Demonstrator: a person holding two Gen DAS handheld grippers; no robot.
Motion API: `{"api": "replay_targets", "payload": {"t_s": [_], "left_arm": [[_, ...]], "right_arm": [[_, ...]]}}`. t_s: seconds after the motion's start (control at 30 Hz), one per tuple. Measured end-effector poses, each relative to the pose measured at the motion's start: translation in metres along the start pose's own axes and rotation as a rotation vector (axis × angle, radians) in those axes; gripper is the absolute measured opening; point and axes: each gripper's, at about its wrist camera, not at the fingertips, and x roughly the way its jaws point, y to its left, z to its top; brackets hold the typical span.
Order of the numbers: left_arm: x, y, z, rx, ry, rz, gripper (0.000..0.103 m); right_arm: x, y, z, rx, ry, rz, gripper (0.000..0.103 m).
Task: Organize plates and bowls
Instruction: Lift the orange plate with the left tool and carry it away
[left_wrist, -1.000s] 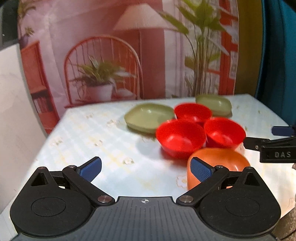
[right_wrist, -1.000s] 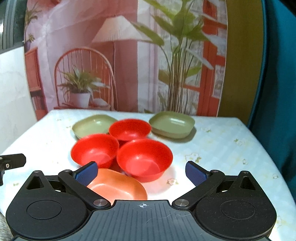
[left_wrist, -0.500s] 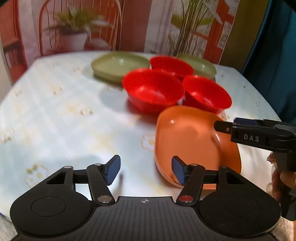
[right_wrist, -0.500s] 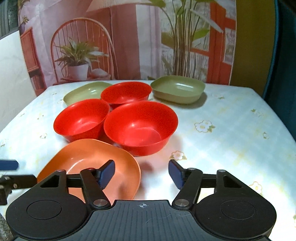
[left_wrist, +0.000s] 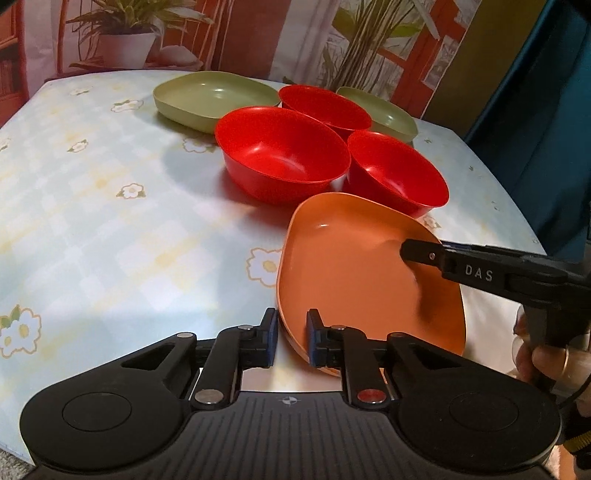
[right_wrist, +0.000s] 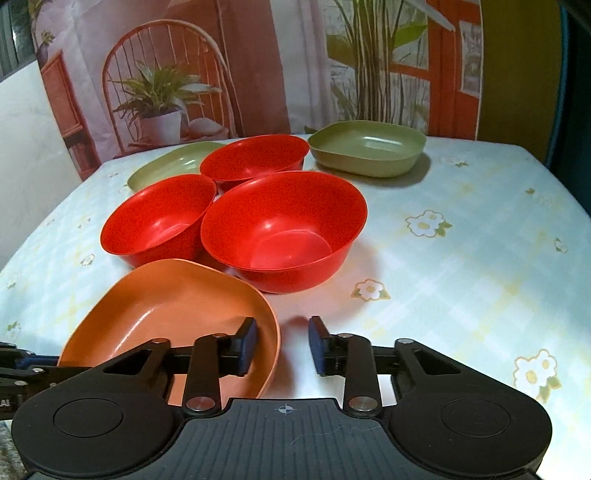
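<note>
Left claw (left_wrist: 291, 338) grips the empty orange plate (left_wrist: 354, 273).

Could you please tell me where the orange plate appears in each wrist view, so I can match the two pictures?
Left wrist: the orange plate sits lower centre-right, its near rim between the left gripper fingers.
Right wrist: it lies lower left, its right rim between the right gripper fingers.
Shared landmark: the cluster of three red bowls just behind the plate.
</note>
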Motion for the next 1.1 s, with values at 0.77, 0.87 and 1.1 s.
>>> {"api": "replay_targets", "payload": {"t_s": [0.77,0.87,1.1], "left_arm": [[-0.025,0.011,0.008,0.001,-0.055,0.035,0.013],[-0.029,0.013,0.008,0.001,-0.062,0.032,0.013],[-0.039,0.021,0.010,-0.007,-0.095,0.028,0.013]], "right_arm": [[-0.017,0.013,-0.007,0.050,0.022,0.045,0.010],[-0.022,0.021,-0.005,0.051,0.023,0.044,0.010],[-0.030,0.028,-0.003,0.056,0.018,0.048,0.010]]}}
